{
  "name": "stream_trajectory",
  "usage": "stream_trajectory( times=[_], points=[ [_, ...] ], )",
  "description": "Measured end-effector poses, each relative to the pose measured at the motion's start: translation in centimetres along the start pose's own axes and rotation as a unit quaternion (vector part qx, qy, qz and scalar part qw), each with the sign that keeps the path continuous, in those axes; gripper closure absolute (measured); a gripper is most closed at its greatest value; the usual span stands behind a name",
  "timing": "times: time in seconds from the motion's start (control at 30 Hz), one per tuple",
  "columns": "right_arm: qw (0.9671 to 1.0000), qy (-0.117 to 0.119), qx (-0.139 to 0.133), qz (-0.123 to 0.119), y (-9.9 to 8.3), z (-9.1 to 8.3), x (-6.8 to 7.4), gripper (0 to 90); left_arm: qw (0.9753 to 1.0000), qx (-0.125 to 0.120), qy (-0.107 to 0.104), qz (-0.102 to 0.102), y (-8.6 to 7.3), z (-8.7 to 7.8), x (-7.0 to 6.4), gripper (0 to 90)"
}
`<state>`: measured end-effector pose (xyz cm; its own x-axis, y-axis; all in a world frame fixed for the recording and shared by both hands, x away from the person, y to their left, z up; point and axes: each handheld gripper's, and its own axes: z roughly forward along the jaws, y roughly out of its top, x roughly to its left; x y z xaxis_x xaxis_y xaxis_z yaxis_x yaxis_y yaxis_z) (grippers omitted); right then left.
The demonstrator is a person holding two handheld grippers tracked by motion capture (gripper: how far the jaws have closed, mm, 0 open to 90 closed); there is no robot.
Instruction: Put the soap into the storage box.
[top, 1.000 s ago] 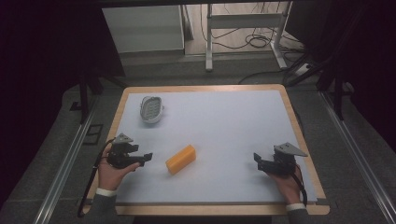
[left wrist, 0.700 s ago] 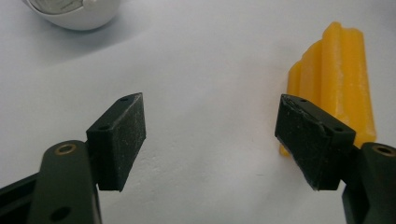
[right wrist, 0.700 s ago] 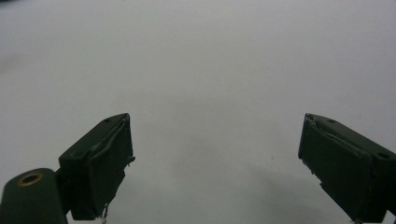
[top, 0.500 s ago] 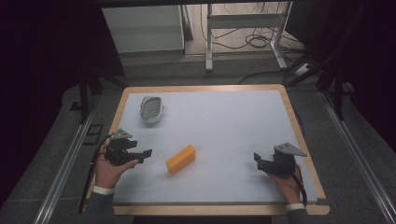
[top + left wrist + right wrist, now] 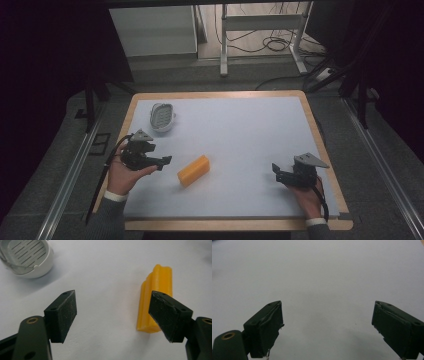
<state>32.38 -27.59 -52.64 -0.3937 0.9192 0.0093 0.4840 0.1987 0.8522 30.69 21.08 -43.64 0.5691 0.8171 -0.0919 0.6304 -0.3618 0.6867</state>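
High view: a pale blue-grey table surface (image 5: 240,135) with a wooden border, seen from above the person's side. An orange ridged block (image 5: 193,170) lies flat near the middle-left of the surface, its long axis running diagonally. A white oval dish with a slotted insert (image 5: 161,116) sits toward the far left corner, well apart from the block.

The left gripper (image 5: 162,161), held in the left hand (image 5: 125,172), hovers just left of the block with its tip pointed toward it; whether it touches the surface cannot be told from this angle. The right gripper (image 5: 275,170), held in the right hand (image 5: 307,195), sits near the right edge, well apart from both objects; the hand is partly hidden beneath the gripper body and its grey three-cornered plate. Both forearms are cut off at the bottom edge.

Left gripper view: the jaws are spread wide with nothing between them. The block (image 5: 155,295) lies just beyond the right-hand jaw, which hides its near lower corner. The dish (image 5: 27,257) appears at upper left, cropped by the frame edge, its slots visible.

Right gripper view: the jaws are likewise released and wide apart, over bare surface (image 5: 324,277); the right-hand jaw is cut off at the frame corner
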Motion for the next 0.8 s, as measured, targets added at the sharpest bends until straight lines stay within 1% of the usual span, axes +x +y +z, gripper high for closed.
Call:
stream_trajectory(
  times=[0.03,0.13,0.23,0.33,0.43,0.57,0.63,0.8],
  points=[
    [1.0,-0.001,0.0,0.0,0.0,0.0,0.0,10.3,1.0,0.002,-0.001,0.005,0.3,0.1,-0.3,22.9],
    [1.0,-0.002,0.0,-0.001,0.0,0.0,0.0,10.3,0.9999,0.004,-0.004,0.009,0.5,0.1,-0.5,22.7],
    [1.0,-0.003,-0.002,-0.002,0.0,0.0,0.0,10.3,0.9997,0.016,-0.007,0.02,1.0,0.4,-1.0,22.7],
    [1.0,-0.003,-0.004,0.001,0.0,-0.1,0.0,10.3,0.9995,0.019,-0.009,0.024,1.1,0.6,-1.3,22.5],
    [1.0,-0.002,-0.004,0.001,0.0,-0.1,0.0,10.3,0.9991,0.024,-0.013,0.034,1.5,1.0,-1.7,22.5],
    [1.0,-0.003,-0.004,0.002,0.0,-0.1,0.0,10.3,0.9989,0.028,-0.013,0.036,1.7,1.4,-2.1,22.3],
    [1.0,-0.003,-0.004,0.001,0.0,-0.1,0.0,10.3,0.9985,0.03,-0.015,0.044,1.9,1.8,-2.4,22.3],
    [1.0,-0.004,-0.004,0.001,0.0,-0.1,0.0,10.3,0.9979,0.035,-0.018,0.052,2.3,2.2,-3.0,22.1]
  ],
)
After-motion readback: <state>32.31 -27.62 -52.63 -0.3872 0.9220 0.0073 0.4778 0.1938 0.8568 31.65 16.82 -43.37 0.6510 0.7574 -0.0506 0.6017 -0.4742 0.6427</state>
